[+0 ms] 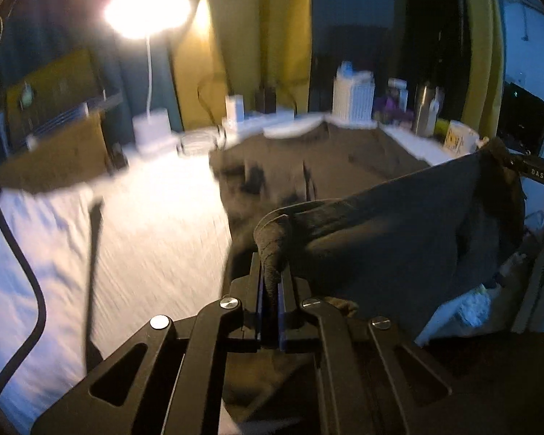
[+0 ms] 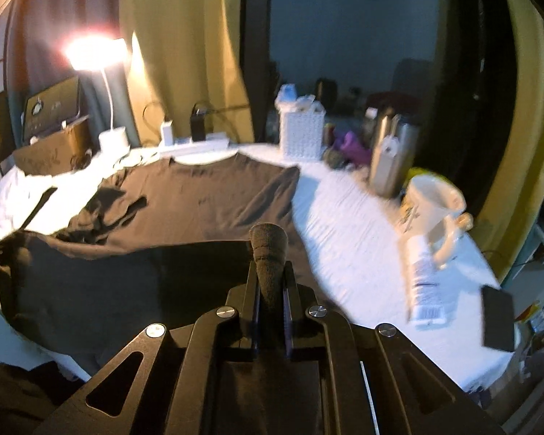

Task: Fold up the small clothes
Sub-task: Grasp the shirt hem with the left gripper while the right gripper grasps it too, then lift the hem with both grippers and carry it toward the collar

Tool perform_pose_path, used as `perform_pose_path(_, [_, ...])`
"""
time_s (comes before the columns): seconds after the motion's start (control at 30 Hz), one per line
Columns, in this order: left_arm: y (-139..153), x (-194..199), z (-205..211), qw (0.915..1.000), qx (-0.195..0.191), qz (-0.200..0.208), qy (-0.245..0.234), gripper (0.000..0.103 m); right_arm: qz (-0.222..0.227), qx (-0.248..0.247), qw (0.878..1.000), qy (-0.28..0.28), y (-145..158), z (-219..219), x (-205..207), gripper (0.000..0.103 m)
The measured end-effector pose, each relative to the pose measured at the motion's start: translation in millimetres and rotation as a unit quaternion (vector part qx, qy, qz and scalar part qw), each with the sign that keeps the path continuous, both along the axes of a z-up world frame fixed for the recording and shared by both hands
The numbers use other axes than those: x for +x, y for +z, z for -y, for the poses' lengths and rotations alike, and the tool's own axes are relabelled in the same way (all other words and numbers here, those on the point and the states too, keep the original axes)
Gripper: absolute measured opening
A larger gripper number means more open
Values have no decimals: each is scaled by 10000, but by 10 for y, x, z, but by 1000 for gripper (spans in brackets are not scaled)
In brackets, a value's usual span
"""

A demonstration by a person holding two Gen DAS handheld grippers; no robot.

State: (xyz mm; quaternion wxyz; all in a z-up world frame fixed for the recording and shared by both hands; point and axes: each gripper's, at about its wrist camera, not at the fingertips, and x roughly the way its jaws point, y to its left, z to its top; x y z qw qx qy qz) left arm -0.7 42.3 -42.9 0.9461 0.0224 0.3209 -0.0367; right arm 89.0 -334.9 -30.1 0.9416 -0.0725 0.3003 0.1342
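Note:
A dark brown T-shirt (image 1: 344, 166) (image 2: 214, 195) lies spread on the white-sheeted table, neckline at the far side. Its near hem is lifted off the sheet and stretched between both grippers. My left gripper (image 1: 271, 272) is shut on the hem's left corner, a bunched roll of cloth poking up between the fingers. My right gripper (image 2: 270, 272) is shut on the other corner, with a rolled nub of fabric standing above the jaws. In the left wrist view the right gripper (image 1: 515, 165) shows at the far right, pinching the raised cloth. The left sleeve lies crumpled.
A lit white desk lamp (image 2: 108, 83) stands at the far left. A white woven basket (image 2: 303, 130), metal flasks (image 2: 391, 156), a white mug (image 2: 435, 199), a lying bottle (image 2: 422, 282) and a dark phone (image 2: 498, 317) crowd the right side. A black cable (image 1: 14, 239) hangs at left.

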Motion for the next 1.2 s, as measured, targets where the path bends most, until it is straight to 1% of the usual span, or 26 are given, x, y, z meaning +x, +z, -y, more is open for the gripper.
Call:
perform_pose_path(0.07, [61, 67, 35, 9994, 254, 229, -23, 4, -5, 18, 10000, -57, -12, 57, 10, 9])
perform_pose_path(0.13, [-7, 169, 40, 9991, 352, 226, -31, 5, -116, 41, 9999, -94, -106, 100, 47, 9])
perform_pose_path(0.17, [-50, 217, 40, 9992, 364, 158, -16, 7, -183, 67, 9997, -112, -169, 114, 68, 9])
perform_pose_path(0.23, [-233, 335, 26, 9992, 358, -196, 27, 7, -403, 106, 9990, -183, -351, 153, 132, 9])
perform_pose_path(0.3, [-411, 404, -22, 9980, 236, -573, 97, 8, -621, 140, 9977, -240, -541, 175, 182, 9])
perform_pose_path(0.33, [-465, 396, -37, 9975, 229, -654, 161, 11, -680, 136, 9973, -258, -603, 178, 198, 9])
perform_pose_path(0.4, [-541, 357, -128, 9964, 125, -775, 313, 37, -789, 123, 9963, -303, -710, 193, 226, 9])
perform_pose_path(0.43, [-552, 322, -162, 9961, 18, -801, 362, 61, -827, 118, 9960, -313, -746, 200, 237, 9])
perform_pose_path(0.47, [-557, 283, -210, 9957, -141, -808, 426, 68, -856, 119, 9957, -322, -774, 208, 247, 9])
perform_pose_path(0.53, [-576, 236, -295, 9940, -419, -887, 476, 68, -901, 111, 9953, -333, -816, 208, 266, 9])
perform_pose_path(0.6, [-605, 213, -268, 9942, -432, -886, 422, 68, -914, 104, 9952, -344, -838, 200, 272, 9])
perform_pose_path(0.73, [-600, 222, -152, 9959, -289, -802, 307, 68, -891, 84, 9953, -362, -825, 181, 269, 9])
perform_pose_path(0.77, [-594, 229, -122, 9961, -301, -792, 224, 67, -875, 88, 9955, -358, -810, 184, 262, 9])
perform_pose_path(0.8, [-590, 241, -102, 9961, -325, -802, 184, 62, -859, 92, 9956, -354, -794, 187, 259, 9])
perform_pose_path(0.83, [-583, 253, -90, 9958, -366, -824, 147, 60, -838, 99, 9958, -352, -775, 193, 249, 9])
perform_pose_path(0.93, [-555, 299, -51, 9939, -680, -871, 5, 60, -791, 111, 9962, -334, -731, 197, 238, 9])
perform_pose_path(0.97, [-560, 319, -46, 9918, -880, -928, -66, 61, -782, 111, 9963, -326, -724, 195, 234, 9])
perform_pose_path(1.03, [-617, 378, -5, 9882, -1023, -1125, -192, 61, -781, 107, 9964, -320, -726, 194, 228, 9])
perform_pose_path(1.13, [-741, 429, 87, 9872, -927, -1278, -230, 61, -799, 145, 9961, -334, -739, 203, 228, 9])
perform_pose_path(1.2, [-742, 412, 146, 9893, -768, -1218, -219, 59, -796, 171, 9961, -337, -741, 212, 221, 9])
